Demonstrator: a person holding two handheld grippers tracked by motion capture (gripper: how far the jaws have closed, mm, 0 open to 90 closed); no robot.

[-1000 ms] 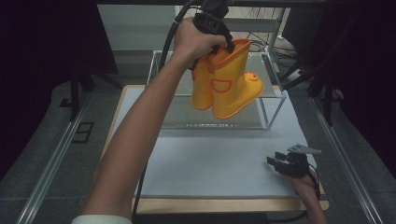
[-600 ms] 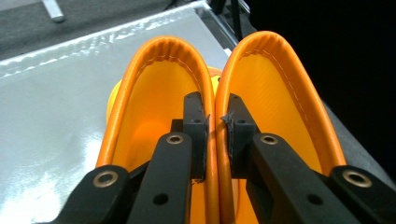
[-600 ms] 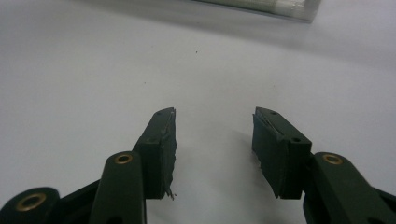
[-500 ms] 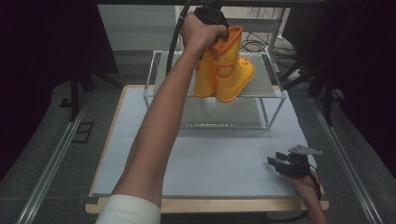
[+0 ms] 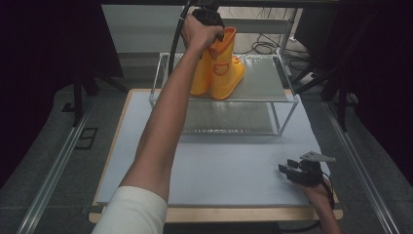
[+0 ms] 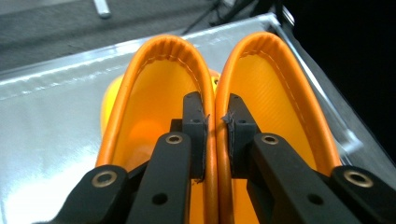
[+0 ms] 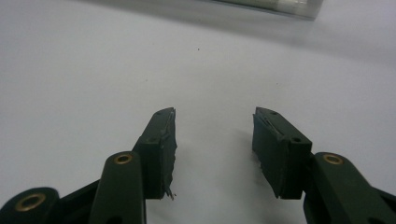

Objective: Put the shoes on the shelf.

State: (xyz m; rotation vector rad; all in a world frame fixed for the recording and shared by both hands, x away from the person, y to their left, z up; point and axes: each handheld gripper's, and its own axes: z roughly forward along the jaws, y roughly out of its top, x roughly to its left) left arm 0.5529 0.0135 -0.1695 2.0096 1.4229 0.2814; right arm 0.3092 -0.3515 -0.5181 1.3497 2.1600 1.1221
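A pair of orange rubber boots point(image 5: 219, 68) stands on the top shelf of a two-tier metal rack point(image 5: 272, 83). My left gripper point(image 5: 216, 35) reaches far forward over the rack and is shut on the two inner rims of the boots point(image 6: 215, 93), pinching them together. In the left gripper view one jaw sits inside each boot opening. My right gripper point(image 5: 291, 170) rests low near the table's front right corner, open, with nothing between its fingers point(image 7: 161, 140) over the white surface.
The rack's lower shelf point(image 5: 229, 119) is bare mesh. A white table top point(image 5: 234, 165) with a wooden edge spreads in front of the rack. Cables point(image 5: 265, 48) lie on the floor behind. Dark curtains flank both sides.
My left gripper carried the boots forward and down from mid-air onto the rack's top shelf. The right gripper stayed put.
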